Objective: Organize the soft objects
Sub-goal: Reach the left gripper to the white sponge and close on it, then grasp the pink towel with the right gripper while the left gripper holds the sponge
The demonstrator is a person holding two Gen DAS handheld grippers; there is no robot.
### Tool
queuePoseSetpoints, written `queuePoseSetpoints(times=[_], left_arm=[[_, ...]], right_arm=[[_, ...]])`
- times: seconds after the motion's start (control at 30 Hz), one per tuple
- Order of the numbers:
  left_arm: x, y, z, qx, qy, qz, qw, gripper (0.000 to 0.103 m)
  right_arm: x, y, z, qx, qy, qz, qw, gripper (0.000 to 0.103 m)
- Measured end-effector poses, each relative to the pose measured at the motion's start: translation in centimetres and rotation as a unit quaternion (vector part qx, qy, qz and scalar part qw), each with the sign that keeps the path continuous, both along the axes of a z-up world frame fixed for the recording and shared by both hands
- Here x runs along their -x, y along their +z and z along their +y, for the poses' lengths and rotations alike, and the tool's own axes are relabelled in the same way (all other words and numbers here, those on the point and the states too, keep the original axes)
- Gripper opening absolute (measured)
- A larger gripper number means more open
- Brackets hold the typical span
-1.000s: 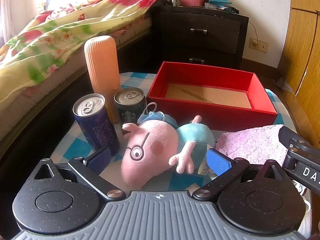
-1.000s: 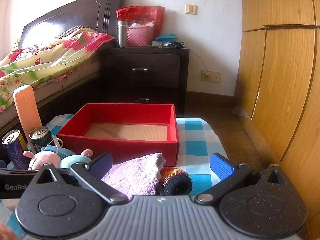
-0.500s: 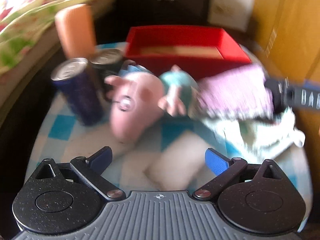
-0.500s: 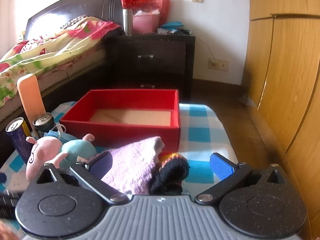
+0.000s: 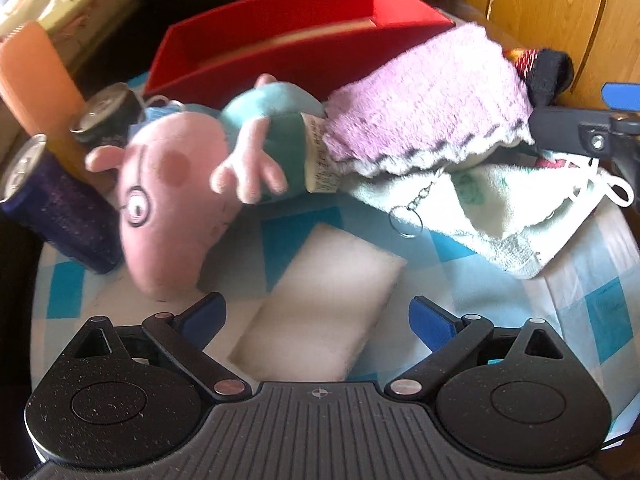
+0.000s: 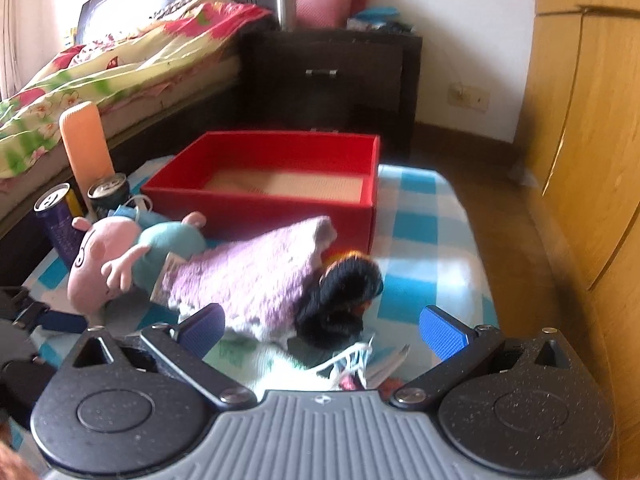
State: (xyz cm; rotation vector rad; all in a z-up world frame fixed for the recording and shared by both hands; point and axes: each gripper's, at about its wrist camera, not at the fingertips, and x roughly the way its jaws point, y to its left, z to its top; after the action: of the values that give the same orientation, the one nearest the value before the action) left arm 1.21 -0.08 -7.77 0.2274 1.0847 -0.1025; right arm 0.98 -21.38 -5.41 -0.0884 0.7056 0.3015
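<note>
Fingers of the left gripper (image 5: 318,312) stand wide apart around a white sponge (image 5: 320,304), pig plush (image 5: 176,184) ahead-left, while the right gripper (image 6: 322,330), likewise spread and empty, hovers with the purple cloth (image 6: 248,280) and dark knit item (image 6: 344,296) just ahead, red box (image 6: 260,212) beyond.

Black grippers, blue-padded jaws

Checked tablecloth (image 5: 592,312) under sponge (image 5: 320,300), plush pig (image 5: 172,184), red box (image 6: 256,208).

A fuzzy purple knit cloth (image 5: 424,112) lies by a plush pig (image 5: 176,184), shiny metal cans (image 5: 60,204) and a matt red cardboard box (image 6: 280,196).
</note>
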Motion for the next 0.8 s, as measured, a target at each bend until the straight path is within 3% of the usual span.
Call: queuePoseSetpoints(times=[0.13, 0.27, 0.37, 0.53, 0.8], left_arm=[[-0.7, -1.1, -0.2, -0.012, -0.004, 0.024, 0.9996, 0.092], [-1.2, -1.0, 0.8, 0.023, 0.018, 0.036, 0.9989, 0.086], [-0.9, -0.7, 0.8, 0.031, 0.013, 0.028, 0.999, 0.073], [-0.2, -0.1, 1.1, 0.031, 0.014, 0.013, 0.9993, 0.071], [0.8, 3.7, 4.0, 0.123, 0.057, -0.026, 0.9904, 0.072]], right_arm=[[-0.1, 0.0, -0.2, -0.003, 0.003, 0.008, 1.0, 0.084], [-0.5, -0.1, -0.7, -0.021, 0.001, 0.028, 0.999, 0.084], [-0.9, 0.0, -1.0, -0.037, 0.0, 0.042, 0.998, 0.084], [-1.5, 0.4, -1.2, -0.031, -0.001, 0.031, 0.999, 0.084], [-3.0, 0.8, -1.4, -0.04, 0.013, 0.048, 0.998, 0.068]])
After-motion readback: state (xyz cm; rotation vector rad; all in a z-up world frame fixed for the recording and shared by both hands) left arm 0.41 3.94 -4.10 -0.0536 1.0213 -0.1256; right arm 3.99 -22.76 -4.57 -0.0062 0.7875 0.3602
